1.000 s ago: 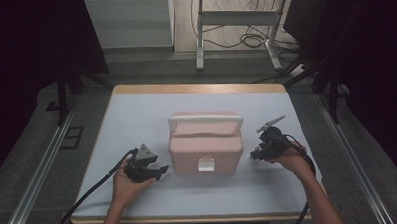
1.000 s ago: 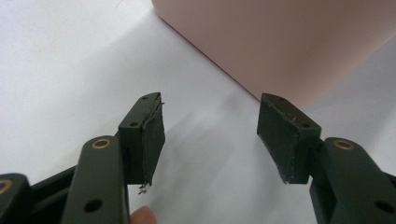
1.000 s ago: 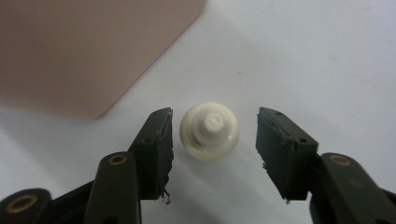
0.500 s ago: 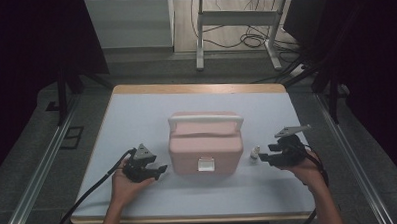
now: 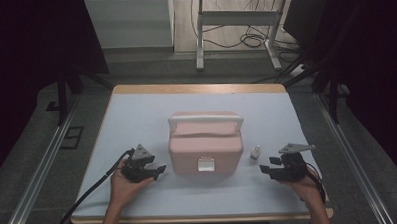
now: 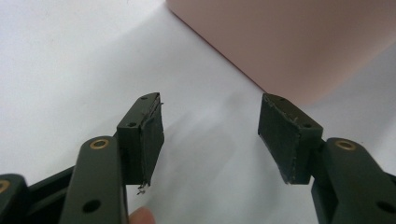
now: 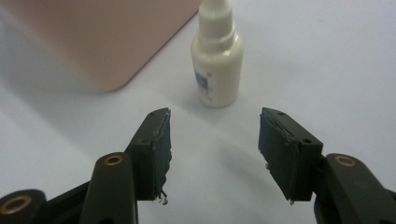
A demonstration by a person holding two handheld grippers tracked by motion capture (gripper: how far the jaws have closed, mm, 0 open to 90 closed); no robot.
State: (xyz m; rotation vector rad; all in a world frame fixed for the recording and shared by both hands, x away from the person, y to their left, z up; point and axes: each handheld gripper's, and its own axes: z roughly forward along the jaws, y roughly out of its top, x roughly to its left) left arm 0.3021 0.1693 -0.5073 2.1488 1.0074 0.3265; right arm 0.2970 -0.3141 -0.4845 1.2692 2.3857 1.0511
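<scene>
A pink carry box (image 5: 205, 144) with a pale handle across its lid and a white latch on its front stands shut in the middle of the white mat. A small white dropper bottle (image 5: 255, 153) stands upright just right of it. My right gripper (image 5: 264, 171) lies low on the mat to the right of the bottle, pointing left at it. In the right gripper view the bottle (image 7: 217, 60) stands a little beyond the right gripper (image 7: 212, 149), whose jaws are open and empty. My left gripper (image 5: 158, 172) rests left of the box, open. In the left gripper view the box (image 6: 299, 42) lies past the left gripper (image 6: 212, 135).
The white mat (image 5: 136, 119) covers a wooden-edged table (image 5: 200, 88). Black cables trail from both grippers off the front edge. Beyond the table stand a white metal frame (image 5: 233, 20) and floor cables; metal rails run along both sides.
My right gripper has drawn away from the box's right side, toward the right and the front edge, and sunk. The bottle now stands uncovered beside the box. The left gripper kept still.
</scene>
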